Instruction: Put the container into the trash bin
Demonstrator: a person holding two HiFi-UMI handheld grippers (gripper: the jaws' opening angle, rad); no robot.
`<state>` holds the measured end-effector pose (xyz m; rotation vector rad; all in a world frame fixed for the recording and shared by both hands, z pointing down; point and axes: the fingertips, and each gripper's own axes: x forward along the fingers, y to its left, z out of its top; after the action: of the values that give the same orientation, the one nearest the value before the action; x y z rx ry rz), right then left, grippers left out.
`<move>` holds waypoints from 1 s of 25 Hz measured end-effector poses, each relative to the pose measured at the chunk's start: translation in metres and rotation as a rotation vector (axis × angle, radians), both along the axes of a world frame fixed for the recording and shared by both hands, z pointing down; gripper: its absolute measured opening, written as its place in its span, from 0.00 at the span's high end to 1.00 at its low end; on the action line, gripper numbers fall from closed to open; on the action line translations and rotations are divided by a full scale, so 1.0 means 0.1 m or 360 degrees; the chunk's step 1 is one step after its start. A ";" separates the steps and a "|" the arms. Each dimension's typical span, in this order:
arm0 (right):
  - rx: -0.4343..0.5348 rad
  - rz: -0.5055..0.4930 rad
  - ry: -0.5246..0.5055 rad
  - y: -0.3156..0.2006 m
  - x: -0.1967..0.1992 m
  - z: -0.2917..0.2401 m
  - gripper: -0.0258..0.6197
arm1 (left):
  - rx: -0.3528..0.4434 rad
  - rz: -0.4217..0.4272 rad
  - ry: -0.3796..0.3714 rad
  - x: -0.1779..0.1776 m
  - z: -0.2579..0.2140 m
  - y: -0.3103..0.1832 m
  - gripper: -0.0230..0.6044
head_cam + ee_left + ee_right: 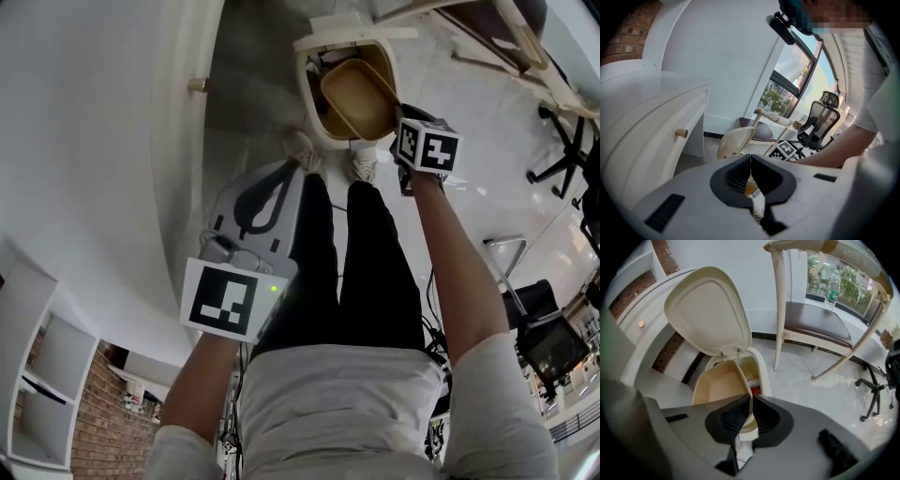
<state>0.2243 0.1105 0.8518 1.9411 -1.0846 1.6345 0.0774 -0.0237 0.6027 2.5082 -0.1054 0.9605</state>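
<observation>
The cream trash bin (317,111) stands on the floor with its lid (705,310) swung up. A tan, shallow container (359,94) hangs tilted in the bin's mouth. My right gripper (401,120) is shut on the container's rim, and in the right gripper view the thin wall (749,397) runs between the two pads, with the gripper (751,409) pointing steeply down over the bin rim (762,373). My left gripper (289,169) is held back over the person's legs, jaws shut and empty (750,174); it faces the bin lid (736,140).
A curved white cabinet (112,141) with a brass knob (681,133) is left of the bin. A wooden chair (816,326) with a dark seat and a water bottle (833,289) on it stands to the right. An office chair (819,119) is farther off. The person's shoes (364,167) are right by the bin.
</observation>
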 end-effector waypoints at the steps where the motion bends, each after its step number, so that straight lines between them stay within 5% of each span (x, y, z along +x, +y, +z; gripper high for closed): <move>1: -0.0005 -0.0001 0.0000 -0.01 0.00 0.02 0.90 | -0.0004 0.0000 -0.0005 0.00 0.02 0.00 0.94; 21: 0.0001 -0.0007 -0.0025 -0.20 -0.06 0.16 0.89 | -0.0039 0.0019 -0.0033 -0.03 0.12 0.12 0.94; 25: -0.0003 -0.0046 -0.0083 -0.23 -0.16 0.20 0.76 | -0.0055 0.0023 -0.0038 -0.05 0.13 0.16 0.94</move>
<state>0.2078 0.0879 0.8715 1.8830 -1.1252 1.6788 0.0728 -0.0075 0.6158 2.4695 -0.0779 0.9902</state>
